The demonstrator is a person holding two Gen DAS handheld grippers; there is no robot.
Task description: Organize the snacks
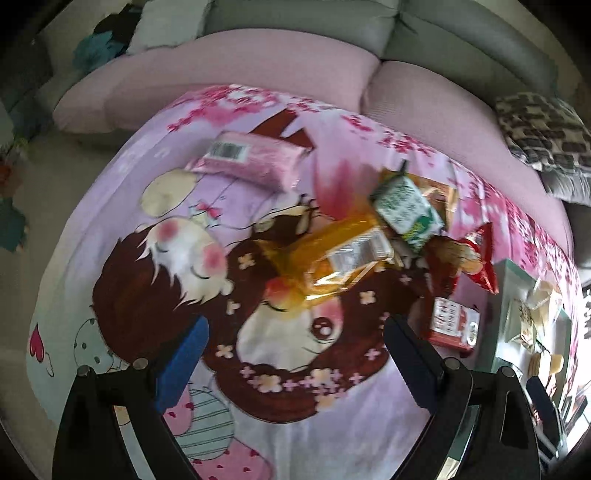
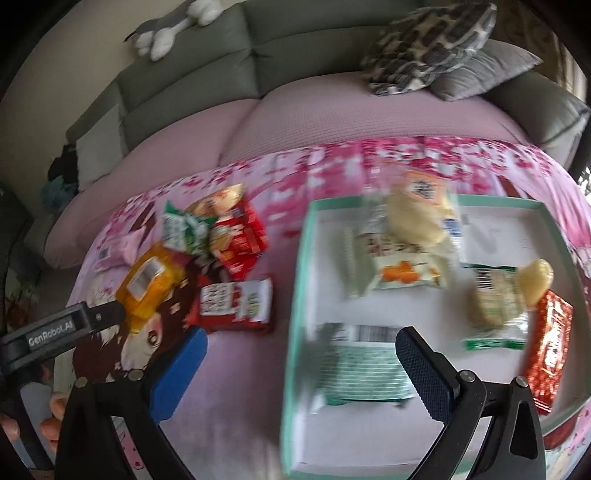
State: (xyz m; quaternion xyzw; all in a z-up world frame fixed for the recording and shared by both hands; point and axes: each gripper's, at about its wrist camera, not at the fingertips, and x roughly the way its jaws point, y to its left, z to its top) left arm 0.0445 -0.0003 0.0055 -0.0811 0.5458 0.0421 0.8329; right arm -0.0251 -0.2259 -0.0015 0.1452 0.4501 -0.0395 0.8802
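Observation:
Loose snacks lie on a cartoon-print cloth (image 1: 147,229): a pink packet (image 1: 251,157), an orange packet (image 1: 340,254), a green packet (image 1: 404,206), a red bag (image 1: 476,258) and a small red-and-white packet (image 1: 452,323). My left gripper (image 1: 295,354) is open and empty above the cloth, short of the orange packet. In the right wrist view my right gripper (image 2: 299,373) is open and empty over the left wall of a mint-rimmed white tray (image 2: 295,295) holding several snacks. The left gripper's arm (image 2: 66,325) shows there, beside the orange packet (image 2: 151,284).
A pink-covered sofa seat (image 1: 221,70) with grey backrests lies behind the cloth. A patterned cushion (image 2: 428,48) and a grey cushion (image 2: 484,70) rest on it at the right. A plush toy (image 2: 173,26) sits on the backrest.

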